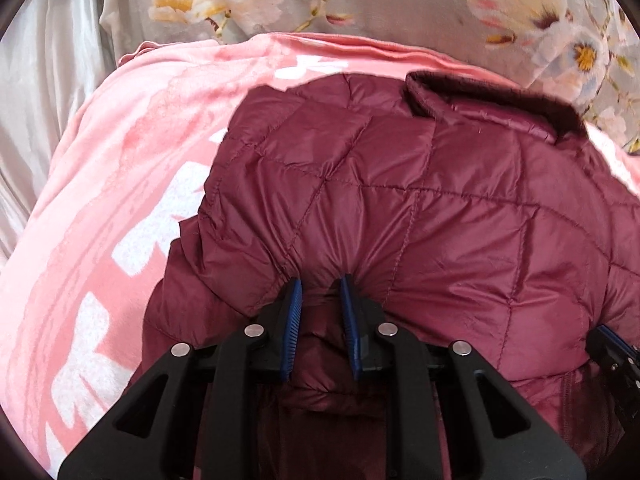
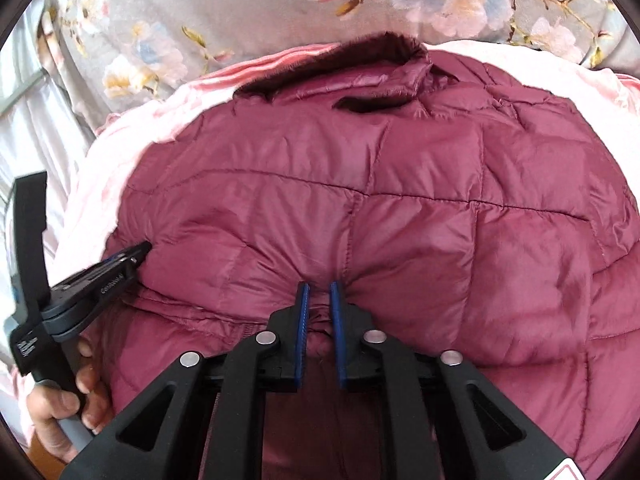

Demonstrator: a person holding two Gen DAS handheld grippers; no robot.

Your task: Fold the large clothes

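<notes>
Flowery bedding [image 1: 400,4] lies far back, with a pink blanket [image 1: 120,168] spread nearer. On the blanket sits the jacket [image 2: 400,208], puffy, soft and light, I think, with slick cloth that may slip. The near folded edge looks best to grab. The left gripper [image 1: 322,282] and right gripper [image 2: 319,286] each pinch a bunch of it there. Small writing on the left gripper is too blurry to read.

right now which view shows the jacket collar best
The right wrist view: the collar sits near top centre, its dark fuzzy lining and an opening just below it in plain sight. In the left wrist view the collar lies off to the upper right, seen aslant, on the maroon quilted jacket.
</notes>
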